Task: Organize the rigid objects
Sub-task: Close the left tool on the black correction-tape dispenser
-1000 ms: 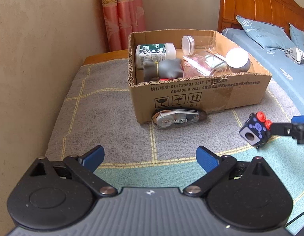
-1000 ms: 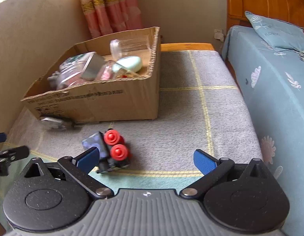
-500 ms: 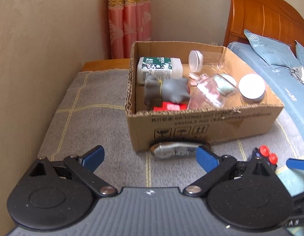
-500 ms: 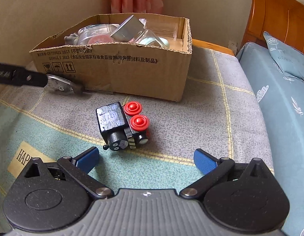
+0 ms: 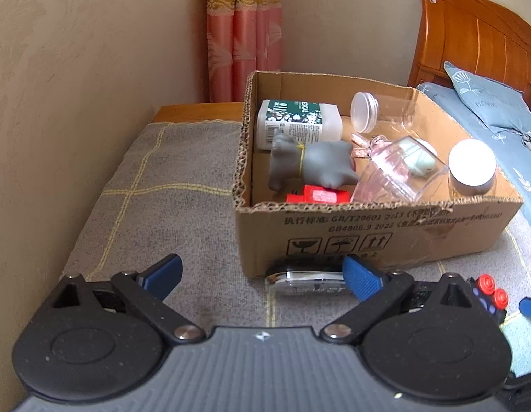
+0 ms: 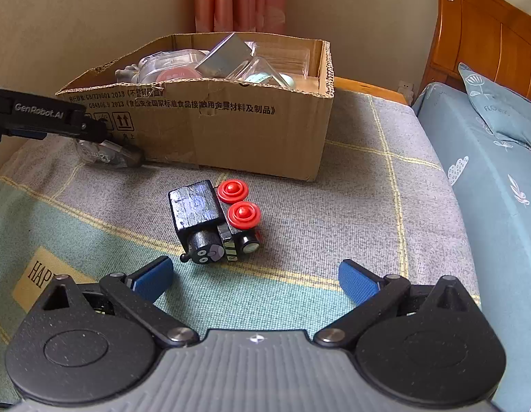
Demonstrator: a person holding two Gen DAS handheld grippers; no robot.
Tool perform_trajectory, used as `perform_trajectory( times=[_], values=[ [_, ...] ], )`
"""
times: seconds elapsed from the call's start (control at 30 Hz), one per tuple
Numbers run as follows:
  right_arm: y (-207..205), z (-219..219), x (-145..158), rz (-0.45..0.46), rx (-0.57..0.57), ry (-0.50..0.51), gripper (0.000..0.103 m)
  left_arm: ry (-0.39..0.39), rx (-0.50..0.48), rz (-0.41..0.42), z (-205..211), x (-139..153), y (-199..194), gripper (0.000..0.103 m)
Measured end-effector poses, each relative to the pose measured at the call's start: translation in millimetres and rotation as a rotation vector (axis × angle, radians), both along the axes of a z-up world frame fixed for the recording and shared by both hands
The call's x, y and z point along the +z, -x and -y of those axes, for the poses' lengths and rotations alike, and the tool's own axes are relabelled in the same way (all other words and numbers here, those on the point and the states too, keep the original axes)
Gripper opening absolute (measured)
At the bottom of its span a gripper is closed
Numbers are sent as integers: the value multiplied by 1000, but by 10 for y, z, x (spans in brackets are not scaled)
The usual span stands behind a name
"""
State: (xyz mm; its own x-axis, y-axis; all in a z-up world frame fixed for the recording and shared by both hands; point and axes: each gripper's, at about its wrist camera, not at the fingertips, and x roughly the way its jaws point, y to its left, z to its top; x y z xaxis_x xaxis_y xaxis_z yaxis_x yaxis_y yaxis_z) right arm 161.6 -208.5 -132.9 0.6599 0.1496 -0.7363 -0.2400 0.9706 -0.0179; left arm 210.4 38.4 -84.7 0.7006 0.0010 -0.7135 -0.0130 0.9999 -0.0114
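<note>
Left tool (image 5: 262, 274): black grainy plastic, two round lobes with disc insets, linkage arms on silver pivot screws, blue finger pads (image 5: 162, 273), grey ribbed centre plate with small white logo. Right tool (image 6: 255, 276): same build, blue pads (image 6: 152, 276). Seen from the right wrist, the left tool's black finger bears white "GenRobot.AI" lettering.

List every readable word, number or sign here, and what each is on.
"GenRobot.AI": left gripper arm.
"GB/T29601 2013", "GB4806.9 2023", Chinese text, three handling pictograms: cardboard box.
"HAP", cut off: blanket.
"FLOW", partly hidden: pillow.
White bottle label: too blurred.
</note>
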Motion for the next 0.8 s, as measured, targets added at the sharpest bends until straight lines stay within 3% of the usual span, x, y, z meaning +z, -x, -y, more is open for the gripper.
perform_trajectory(
  times=[0.17,0.3,0.43,0.6,0.8],
  values=[
    [8,-8,-7,6,-1,0,103,-62,-25,-61,-4,-70,137,100],
    [14,-13,-13,13,-2,-1,103,-8,-87,-62,48,-65,226,100],
    [19,-19,-12,12,-6,0,103,-6,-107,-81,193,-132,116,100],
    [27,-25,-10,14,-7,0,103,35,-67,-129,291,-239,-38,100],
    [48,-20,-15,24,-9,-3,103,5,17,-142,409,-263,-82,99]
  ],
)
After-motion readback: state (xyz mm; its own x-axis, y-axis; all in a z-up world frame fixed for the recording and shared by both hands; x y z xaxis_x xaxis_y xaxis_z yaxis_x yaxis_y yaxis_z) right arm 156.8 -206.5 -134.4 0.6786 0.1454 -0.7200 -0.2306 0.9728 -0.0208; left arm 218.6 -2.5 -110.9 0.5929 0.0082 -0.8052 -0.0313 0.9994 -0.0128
